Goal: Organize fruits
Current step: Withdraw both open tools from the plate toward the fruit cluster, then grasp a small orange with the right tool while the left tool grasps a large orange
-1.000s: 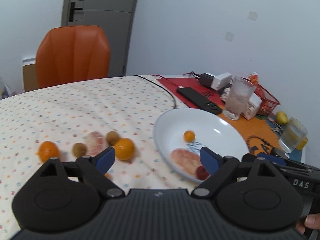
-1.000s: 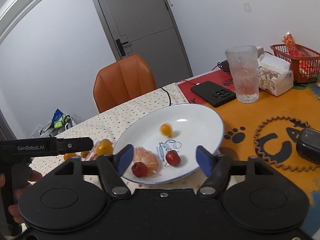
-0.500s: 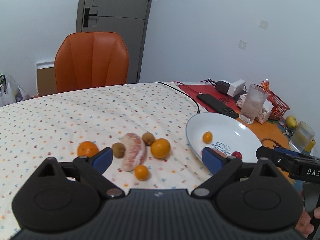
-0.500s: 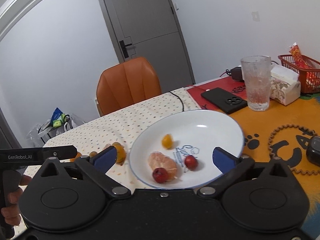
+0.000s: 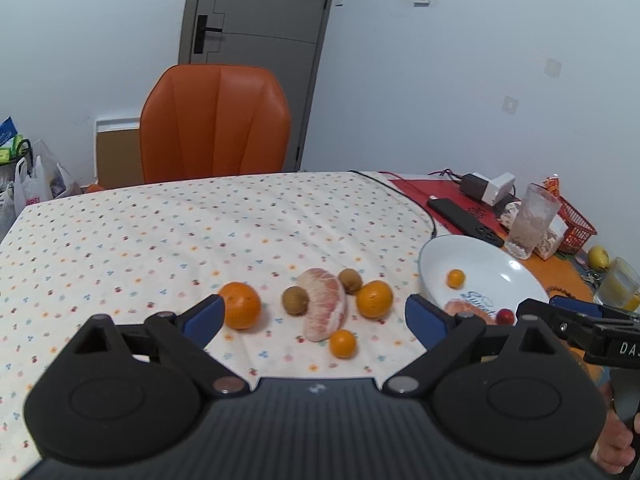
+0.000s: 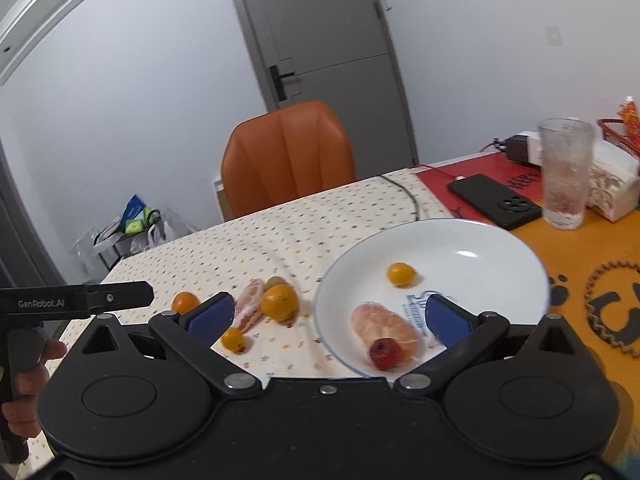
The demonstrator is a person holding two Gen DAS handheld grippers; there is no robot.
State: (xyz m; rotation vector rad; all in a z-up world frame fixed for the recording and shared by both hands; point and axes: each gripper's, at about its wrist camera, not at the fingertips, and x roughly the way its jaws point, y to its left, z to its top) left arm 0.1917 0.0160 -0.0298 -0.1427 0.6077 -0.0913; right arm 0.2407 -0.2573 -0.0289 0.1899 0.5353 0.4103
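Loose fruit lies on the dotted tablecloth: two oranges [image 5: 240, 305] [image 5: 374, 298], two small brown fruits [image 5: 295, 300], a peeled pink citrus piece [image 5: 325, 309] and a small kumquat [image 5: 343, 343]. My left gripper [image 5: 314, 318] hovers open just short of this group, nothing between its blue pads. To the right, the white plate [image 6: 480, 280] holds a kumquat [image 6: 401, 273], a peeled citrus piece [image 6: 382, 326] and a red fruit [image 6: 385, 353]. My right gripper [image 6: 328, 318] stands wide open and empty over the plate's near left rim.
Beyond the plate are a black phone [image 6: 494, 200], a tall glass [image 6: 566, 172], a tissue box [image 6: 612, 188], a red basket [image 5: 576, 228] and a charger with its cable [image 5: 486, 186]. A lemon [image 5: 598, 257] and a second glass [image 5: 620, 284] stand at the far right. An orange chair [image 5: 216, 120] is behind the table.
The left view has swung from the plate to the loose fruit, now centred between its fingers. The right gripper's jaws have widened and it has drawn back, bringing the loose fruit into its view.
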